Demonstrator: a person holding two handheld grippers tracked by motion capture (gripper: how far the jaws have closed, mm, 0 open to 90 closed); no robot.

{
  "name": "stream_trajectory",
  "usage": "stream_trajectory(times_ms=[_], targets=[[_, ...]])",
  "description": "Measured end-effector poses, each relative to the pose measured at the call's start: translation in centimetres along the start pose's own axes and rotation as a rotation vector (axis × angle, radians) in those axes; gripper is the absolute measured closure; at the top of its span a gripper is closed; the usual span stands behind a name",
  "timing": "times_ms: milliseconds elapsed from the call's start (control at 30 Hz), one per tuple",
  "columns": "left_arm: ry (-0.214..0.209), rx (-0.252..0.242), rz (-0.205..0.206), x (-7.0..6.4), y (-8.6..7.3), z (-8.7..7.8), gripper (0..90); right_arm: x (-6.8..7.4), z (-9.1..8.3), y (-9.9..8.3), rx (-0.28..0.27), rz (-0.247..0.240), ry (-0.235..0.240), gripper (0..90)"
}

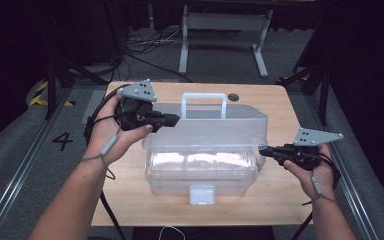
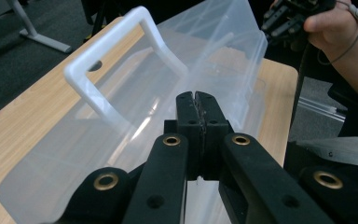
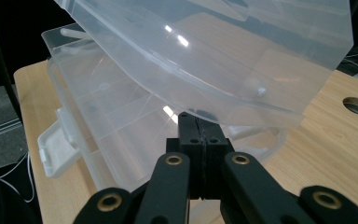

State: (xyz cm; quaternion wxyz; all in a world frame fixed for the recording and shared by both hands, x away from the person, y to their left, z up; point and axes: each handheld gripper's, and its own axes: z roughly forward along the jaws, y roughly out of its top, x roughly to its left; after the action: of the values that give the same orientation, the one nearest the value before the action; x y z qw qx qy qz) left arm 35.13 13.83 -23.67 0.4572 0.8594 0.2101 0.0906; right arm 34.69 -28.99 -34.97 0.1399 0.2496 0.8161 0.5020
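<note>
While lid tilts open — clear box [image 1: 200,172] | left claw [image 1: 176,119] together | right claw [image 1: 263,149] together

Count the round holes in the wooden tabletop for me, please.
1. The hole sits near the table's far edge, just right of the clear box's white handle. Others may be hidden under the box.

Box contents [image 1: 202,162] unreadable — glare and cloudy plastic wash out the compartments. Left gripper [image 1: 172,119] tips merge with the raised lid [image 1: 215,125], contact unclear. Right gripper [image 3: 199,126] tips sit under the lid edge — grip unclear. Forearms cut by the bottom edge.
</note>
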Motion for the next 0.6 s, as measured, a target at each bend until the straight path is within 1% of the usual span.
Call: stream_trajectory(times_ms=[100, 200, 233, 267, 300, 333, 433, 500, 600], targets=[[-0.008, -0.01, -0.002, -0.7, -1.1, -0.1, 90.0, 0.0, 0.0, 0.2, -0.008, 0.009, -0.01, 90.0], [-0.029, -0.018, -0.003, -1.4, -2.1, -0.2, 90.0, -0.1, 0.0, 0.3, -0.017, 0.016, -0.016, 90.0], [-0.029, -0.018, -0.003, -1.4, -2.1, -0.2, 90.0, -0.1, 0.0, 0.4, -0.019, 0.016, -0.017, 90.0], [-0.035, -0.018, -0.002, -1.6, -2.4, -0.2, 90.0, -0.1, 0.0, 0.4, -0.019, 0.016, -0.017, 90.0], [-0.036, -0.021, -0.004, -2.0, -3.1, -0.1, 90.0, -0.2, 0.0, 0.4, -0.023, 0.017, -0.02, 90.0], [-0.036, -0.021, -0.004, -2.0, -3.1, -0.1, 90.0, -0.2, 0.0, 0.4, -0.023, 0.017, -0.02, 90.0], [-0.011, -0.023, -0.009, -2.3, -4.1, 0.2, 90.0, -0.2, 0.0, 0.5, -0.029, 0.024, -0.024, 90.0], [0.013, -0.019, -0.011, -2.2, -4.7, 0.4, 90.0, -0.3, 0.0, 0.6, -0.035, 0.029, -0.03, 90.0], [0.034, -0.023, -0.024, -2.1, -5.5, 0.7, 90.0, -0.3, 0.1, 0.8, -0.042, 0.034, -0.038, 90.0]])
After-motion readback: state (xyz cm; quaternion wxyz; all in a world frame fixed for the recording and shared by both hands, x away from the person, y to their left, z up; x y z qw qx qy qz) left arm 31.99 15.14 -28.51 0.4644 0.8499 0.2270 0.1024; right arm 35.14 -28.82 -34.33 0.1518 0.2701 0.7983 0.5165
